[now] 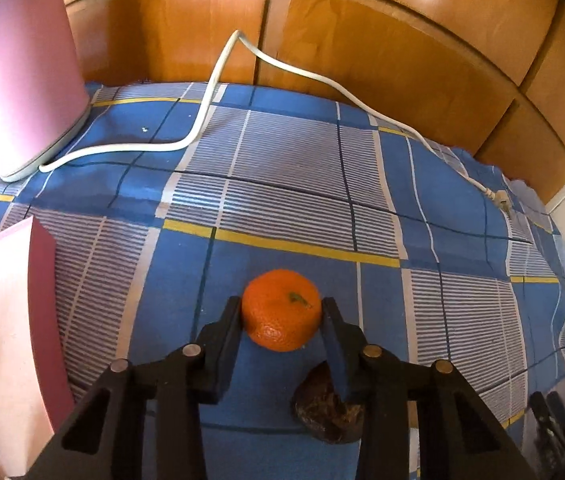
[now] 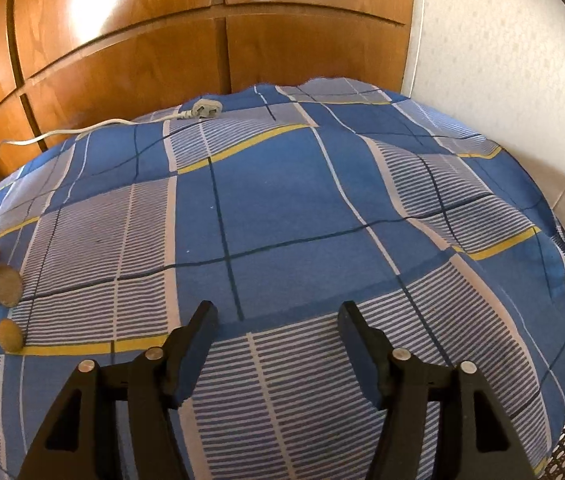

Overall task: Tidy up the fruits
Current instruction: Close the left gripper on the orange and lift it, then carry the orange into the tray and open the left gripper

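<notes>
A blue checked cloth (image 1: 282, 168) covers the surface. On it sits a round, dimpled tangerine (image 1: 281, 310), stem end with its green calyx facing up, no clear long axis. The left gripper (image 1: 282, 312) pinches it, both pads touching its sides. The right gripper (image 2: 278, 316) hangs half-open over bare cloth, holding nothing.

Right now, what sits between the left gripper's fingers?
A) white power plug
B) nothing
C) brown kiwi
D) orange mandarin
D: in the left wrist view the left gripper has its fingers against either side of the orange mandarin on the checked cloth.
</notes>
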{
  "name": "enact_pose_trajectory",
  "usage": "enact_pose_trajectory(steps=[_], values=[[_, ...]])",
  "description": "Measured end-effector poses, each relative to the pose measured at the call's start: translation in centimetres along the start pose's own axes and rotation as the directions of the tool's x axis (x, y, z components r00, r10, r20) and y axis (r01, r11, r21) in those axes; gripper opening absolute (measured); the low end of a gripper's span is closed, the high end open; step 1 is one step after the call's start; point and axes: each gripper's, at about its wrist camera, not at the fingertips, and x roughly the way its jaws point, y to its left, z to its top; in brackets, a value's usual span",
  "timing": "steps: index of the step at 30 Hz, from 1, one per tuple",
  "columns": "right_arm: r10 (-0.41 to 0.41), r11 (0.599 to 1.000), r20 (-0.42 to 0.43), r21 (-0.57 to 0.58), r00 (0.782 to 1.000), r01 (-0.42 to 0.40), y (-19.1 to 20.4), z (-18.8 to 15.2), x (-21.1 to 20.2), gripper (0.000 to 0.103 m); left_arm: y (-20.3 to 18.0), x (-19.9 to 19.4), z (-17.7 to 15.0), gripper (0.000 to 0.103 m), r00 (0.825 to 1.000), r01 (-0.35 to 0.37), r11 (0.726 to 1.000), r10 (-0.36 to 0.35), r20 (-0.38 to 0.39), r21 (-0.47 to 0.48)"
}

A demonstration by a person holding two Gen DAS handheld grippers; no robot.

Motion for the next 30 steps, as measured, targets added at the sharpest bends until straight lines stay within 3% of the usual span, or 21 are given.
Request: enact_pose_trajectory(steps=[6, 17, 30], values=[[-0.001, 1.000, 0.011, -0.006, 1.000, 0.001, 0.2, -0.1, 0.2, 0.073, 0.2, -2.8, -1.3, 0.039, 0.998, -0.009, 1.000, 0.009, 0.060, -0.004], [0.000, 1.000, 0.019, -0.008, 1.000, 0.000, 0.2, -0.2, 0.2, 0.076, 1.2, -9.9, -5.3, 0.039, 0.987, 0.006, 0.999, 0.003, 0.162, -0.054], [-0.006, 1.000, 0.022, -0.012, 1.000, 0.006, 0.1, -0.3, 0.2, 0.076, 6.8, -15.8, -9.8, 0.039, 0.970, -0.048, 0.984, 0.087, 0.226, -0.171]])
